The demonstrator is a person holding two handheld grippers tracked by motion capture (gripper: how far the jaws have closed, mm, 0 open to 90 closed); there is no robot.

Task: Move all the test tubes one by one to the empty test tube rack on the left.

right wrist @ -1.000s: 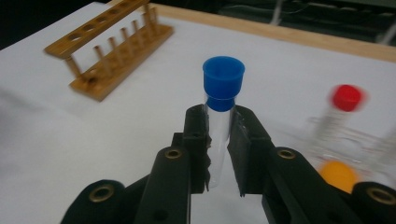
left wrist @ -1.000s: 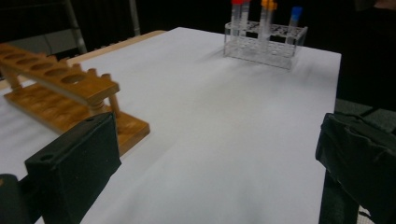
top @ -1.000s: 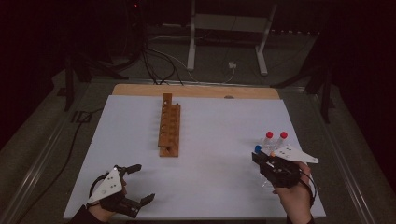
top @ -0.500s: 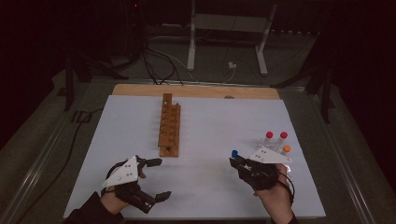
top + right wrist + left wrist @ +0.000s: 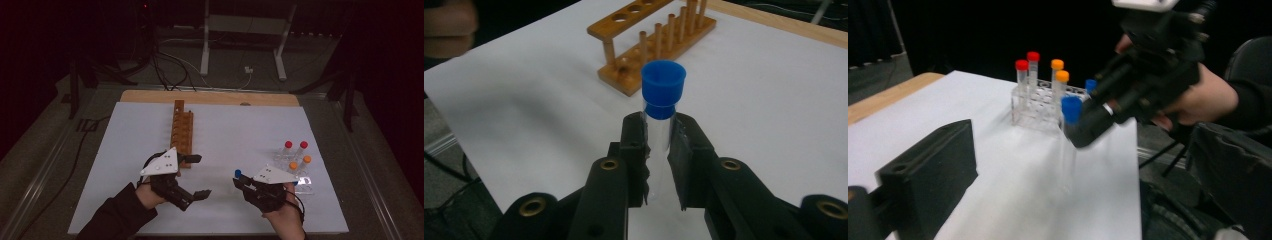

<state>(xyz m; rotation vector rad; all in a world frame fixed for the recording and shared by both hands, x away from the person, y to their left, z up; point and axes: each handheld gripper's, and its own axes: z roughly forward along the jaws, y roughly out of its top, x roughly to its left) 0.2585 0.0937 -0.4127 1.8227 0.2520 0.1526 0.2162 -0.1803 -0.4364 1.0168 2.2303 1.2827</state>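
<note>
The right gripper (image 5: 656, 150) is clamped on a clear plastic tube with a blue cap (image 5: 662, 107), its two black pads pressing the glassy barrel just below the cap. In the high view this gripper (image 5: 243, 182) sits at the near right of the white-covered bench (image 5: 240, 125), with the blue cap (image 5: 238, 173) poking out on its left. In the right gripper view the tube runs straight out between the jaws, cap end leading toward the wooden rack; from the left gripper view it (image 5: 1070, 125) looks close to upright, cap on top, though the lower part is blurred. The left gripper (image 5: 198, 176) hovers at the near left with its jaws spread wide and nothing between them; they have just been closing a little. Beyond it, toward the far middle of the bench, stands a long wooden rack with a row of holes and pegs (image 5: 181, 131), its long side running near to far, and all its holes look vacant. At the right, a clear plastic rack (image 5: 302, 182) holds two red-capped tubes (image 5: 288, 145) and two orange-capped tubes (image 5: 307, 159); a further blue cap (image 5: 1090, 85) shows behind them. Judging by this, the move is at its start: one tube is lifted out and in transit, none is seated in the wooden rack, and the others wait.
</note>
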